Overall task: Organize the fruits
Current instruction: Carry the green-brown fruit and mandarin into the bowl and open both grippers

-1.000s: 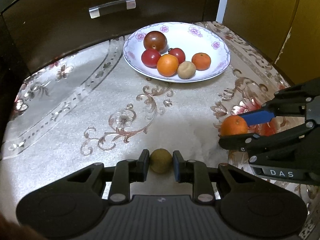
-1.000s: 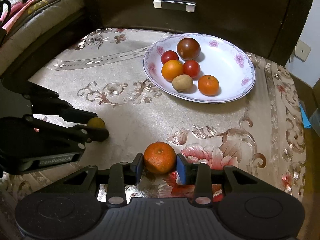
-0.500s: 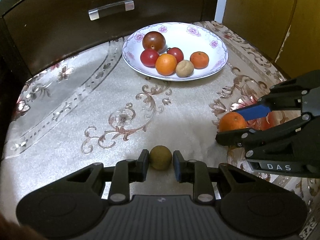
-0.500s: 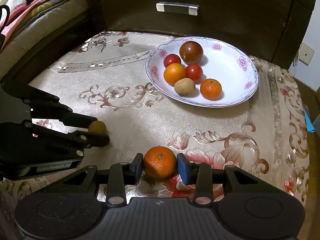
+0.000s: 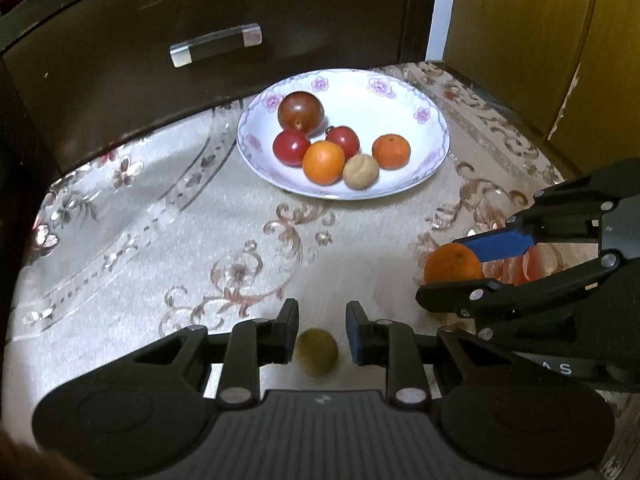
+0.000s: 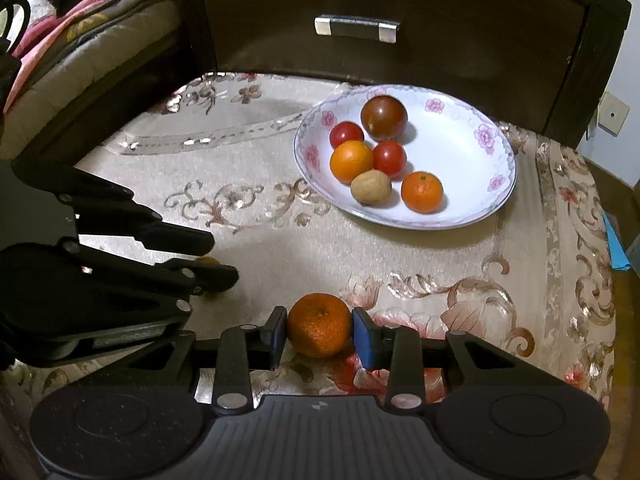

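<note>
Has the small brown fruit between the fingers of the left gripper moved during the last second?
Yes. The small brown fruit slipped back toward the camera: before, it was level with the tips of the left gripper; now it is blurred behind them, farther from the plate.

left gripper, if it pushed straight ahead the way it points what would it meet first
The left gripper already has the small olive-brown round fruit between its open fingers; beyond it lies bare patterned cloth, then probably the white floral plate.
</note>
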### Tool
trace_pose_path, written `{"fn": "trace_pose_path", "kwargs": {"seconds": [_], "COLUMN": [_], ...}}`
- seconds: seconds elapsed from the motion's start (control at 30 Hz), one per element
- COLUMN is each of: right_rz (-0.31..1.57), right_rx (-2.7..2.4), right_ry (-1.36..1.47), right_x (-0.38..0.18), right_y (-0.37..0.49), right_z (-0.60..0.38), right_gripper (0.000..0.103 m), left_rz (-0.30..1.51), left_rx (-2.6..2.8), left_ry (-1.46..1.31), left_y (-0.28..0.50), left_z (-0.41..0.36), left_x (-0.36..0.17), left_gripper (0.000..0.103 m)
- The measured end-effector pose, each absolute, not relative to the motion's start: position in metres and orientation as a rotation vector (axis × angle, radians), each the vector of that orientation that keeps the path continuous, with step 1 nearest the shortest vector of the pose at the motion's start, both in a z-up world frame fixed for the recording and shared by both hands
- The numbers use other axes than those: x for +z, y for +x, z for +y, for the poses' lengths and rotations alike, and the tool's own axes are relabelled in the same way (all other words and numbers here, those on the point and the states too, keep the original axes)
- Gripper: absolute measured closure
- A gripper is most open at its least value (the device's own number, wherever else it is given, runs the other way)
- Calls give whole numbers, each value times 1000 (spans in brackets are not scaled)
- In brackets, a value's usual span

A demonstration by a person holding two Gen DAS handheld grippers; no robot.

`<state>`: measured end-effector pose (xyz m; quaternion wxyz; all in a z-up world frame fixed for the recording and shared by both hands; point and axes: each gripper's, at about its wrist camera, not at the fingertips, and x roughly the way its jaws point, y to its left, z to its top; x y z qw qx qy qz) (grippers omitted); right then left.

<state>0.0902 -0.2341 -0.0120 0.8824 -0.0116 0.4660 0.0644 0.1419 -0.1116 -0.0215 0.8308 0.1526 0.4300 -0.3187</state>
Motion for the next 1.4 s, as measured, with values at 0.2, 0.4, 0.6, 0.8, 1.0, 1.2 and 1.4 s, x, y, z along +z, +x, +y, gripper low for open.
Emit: {"fn": "trace_pose_path", "kwargs": {"seconds": [0.2,0.4,0.6,0.8,1.0,1.2,1.4], "right_rz": [945,928,905,879,856,856,878], "right_rx": [118,112,97,76,61,74,74], "right_ry": [-9,2,11,30,36,42,42], "right_x": [-5,0,6,13,18,19,13], "right_y": [93,96,101,110,122,125,116], "right_z": [-239,-243,-250,-260,-268,-270,-271], "right_gripper": [74,74,74,74,74,74,74], "left_rz": [893,870,849,825,813,911,980], "left_rx": [-668,-660,-651,-644,-638,-652,-664], "left_ry": [317,317,309,305,295,275,328], "left_y": [145,149,158,172,183,172,148], "left_z": [-116,-121,-128,-139,-143,-119,-110], "left_x": [-17,-11,-4,3,11,3,-13], "left_gripper": [70,71,71,71,71,70,70]}}
